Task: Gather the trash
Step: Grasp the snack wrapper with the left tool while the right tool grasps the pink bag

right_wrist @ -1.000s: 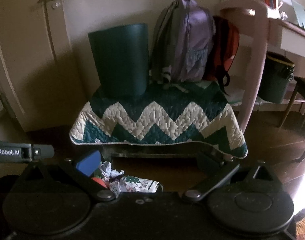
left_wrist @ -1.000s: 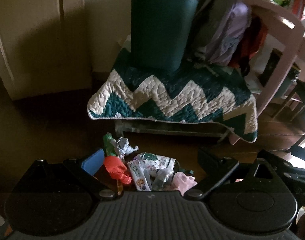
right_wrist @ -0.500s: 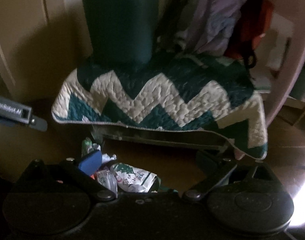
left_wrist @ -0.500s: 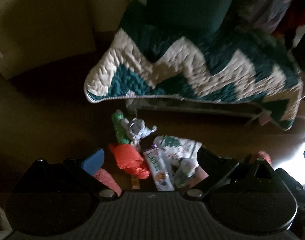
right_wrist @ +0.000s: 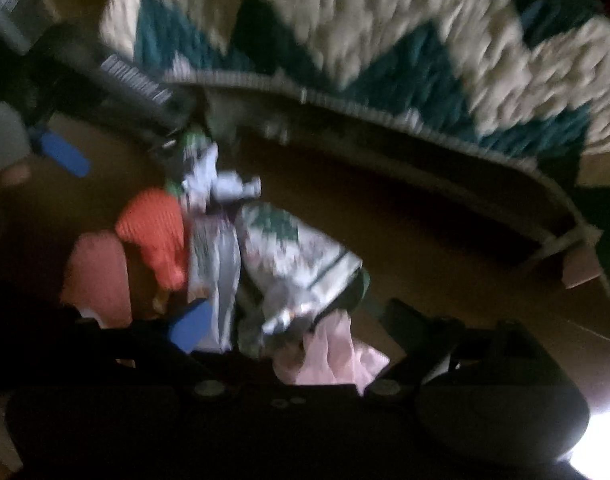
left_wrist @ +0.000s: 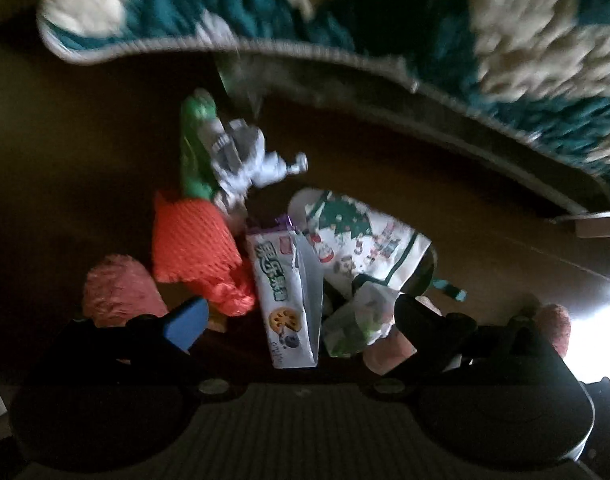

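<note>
A pile of trash lies on the brown floor: an orange foam net (left_wrist: 193, 244), a green wrapper (left_wrist: 193, 148), crumpled grey-white paper (left_wrist: 241, 156), a white snack packet (left_wrist: 289, 292) and a Christmas-print bag (left_wrist: 357, 240). My left gripper (left_wrist: 301, 320) points down over the pile, open, with the snack packet seen between its fingers and not pinched. The right gripper (right_wrist: 301, 324) hangs over the same pile, its jaws closing. The packet (right_wrist: 217, 264) and a pink paper (right_wrist: 333, 356) lie between them, and the pads press on nothing. The right wrist view is blurred.
A teal and cream zigzag quilt (left_wrist: 385, 20) overhangs a low bench just behind the pile. Fuzzy pink shapes lie left (left_wrist: 117, 292) and right (left_wrist: 553, 320) of the pile. In the right wrist view the left gripper's blue pad (right_wrist: 61, 156) shows at upper left.
Both grippers have dropped toward the floor and tipped downward. The green bin and backpack on the bench have left view, and the trash pile now looms large.
</note>
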Demonstrator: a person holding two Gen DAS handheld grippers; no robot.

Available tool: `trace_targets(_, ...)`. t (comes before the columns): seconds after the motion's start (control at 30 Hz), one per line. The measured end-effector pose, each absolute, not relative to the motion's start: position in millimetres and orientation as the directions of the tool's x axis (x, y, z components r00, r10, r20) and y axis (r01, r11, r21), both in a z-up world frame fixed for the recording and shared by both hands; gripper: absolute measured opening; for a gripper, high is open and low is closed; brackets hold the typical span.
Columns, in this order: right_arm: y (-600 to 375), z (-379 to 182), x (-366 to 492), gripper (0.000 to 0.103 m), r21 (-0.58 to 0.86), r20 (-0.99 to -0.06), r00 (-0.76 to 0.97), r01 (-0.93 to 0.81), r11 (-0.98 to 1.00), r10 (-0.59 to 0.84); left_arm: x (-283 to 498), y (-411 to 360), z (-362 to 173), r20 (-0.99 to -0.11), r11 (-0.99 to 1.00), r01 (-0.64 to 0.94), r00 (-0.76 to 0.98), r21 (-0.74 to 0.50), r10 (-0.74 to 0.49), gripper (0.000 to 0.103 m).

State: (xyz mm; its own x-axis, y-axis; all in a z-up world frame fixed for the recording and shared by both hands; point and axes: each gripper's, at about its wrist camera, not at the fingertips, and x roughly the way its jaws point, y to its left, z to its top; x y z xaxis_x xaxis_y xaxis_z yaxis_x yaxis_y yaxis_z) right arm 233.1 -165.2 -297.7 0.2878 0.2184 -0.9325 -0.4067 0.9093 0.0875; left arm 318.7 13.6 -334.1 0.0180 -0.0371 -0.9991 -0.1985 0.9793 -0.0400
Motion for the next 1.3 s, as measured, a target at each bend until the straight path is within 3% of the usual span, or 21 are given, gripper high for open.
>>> trace_targets(0.2,-172,-354,241,0.088,0.084,-0.967,0.178,-0.446,0.891,0.180,323,19,-405,-0.998,0.972,-0.234,-0.059,0.018,0.004,0.100)
trace_targets(0.43,-175,-396,241,0.086,0.129,-0.980,0.082,-0.426,0.896,0.181,326,45,-465,-0.990,0.937,-0.349,-0.127,-0.019,-0.068,0.100)
trace_targets(0.87,-182,-445,248,0.078,0.147,-0.986,0.025,-0.324,0.935,0.164,328,12,-512,-0.981,0.983,-0.181,-0.187,-0.011,-0.045,0.099)
trace_targets(0.93,-184,-448,251,0.072,0.148,-0.986,0.027,-0.302,0.942,0.163,328,8,-514,-0.981,0.984,-0.178,-0.184,-0.022,-0.056,0.099)
trace_targets(1.03,-188,-451,254,0.062,0.137,-0.988,0.033,-0.278,0.951,0.152,330,4,-515,-0.980,0.982,-0.185,-0.189,-0.028,-0.063,0.086)
trace_targets(1.17,-194,-453,257,0.042,0.124,-0.990,0.031,-0.246,0.961,0.136,333,6,-515,-0.976,0.978,-0.206,-0.210,-0.022,-0.067,0.049)
trace_targets(1.23,-197,-453,257,0.023,0.103,-0.993,0.028,-0.240,0.965,0.113,334,9,-514,-0.971,0.976,-0.219,-0.229,-0.020,-0.071,0.048)
trace_targets(1.3,-199,-451,255,0.015,0.086,-0.995,0.022,-0.242,0.967,0.094,334,11,-510,-0.970,0.975,-0.219,-0.232,-0.019,-0.071,0.042)
